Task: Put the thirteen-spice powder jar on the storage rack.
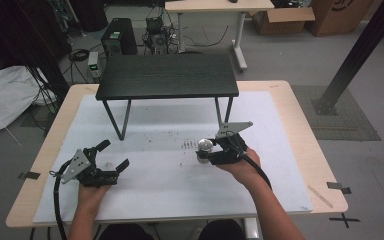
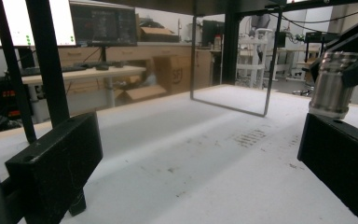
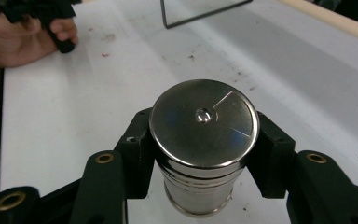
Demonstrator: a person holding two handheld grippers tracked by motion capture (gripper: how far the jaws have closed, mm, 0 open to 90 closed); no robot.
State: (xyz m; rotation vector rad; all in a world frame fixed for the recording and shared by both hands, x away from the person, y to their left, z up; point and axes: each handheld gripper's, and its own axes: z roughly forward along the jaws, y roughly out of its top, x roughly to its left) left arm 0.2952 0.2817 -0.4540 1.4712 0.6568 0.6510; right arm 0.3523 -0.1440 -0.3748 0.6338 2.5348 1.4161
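Observation:
A shiny steel cylinder (image 3: 203, 140) with a flat round top stands upright between the jaws of my right gripper (image 3: 204, 154), which is shut on its body. From above, the cylinder (image 1: 205, 146) sits at the left end of that right gripper (image 1: 206, 152), just above the white mat near the table's middle. It also shows as a ribbed metal cylinder (image 2: 332, 88) at the right of the left gripper view. My left gripper (image 1: 114, 156) rests low on the mat at the front left, jaws wide apart and nothing between them.
A small black table (image 1: 167, 75) on thin metal legs stands on the far half of the white mat (image 1: 170, 185). The wooden tabletop edge (image 1: 310, 150) frames the mat. Cables, boxes and a computer tower lie on the floor beyond.

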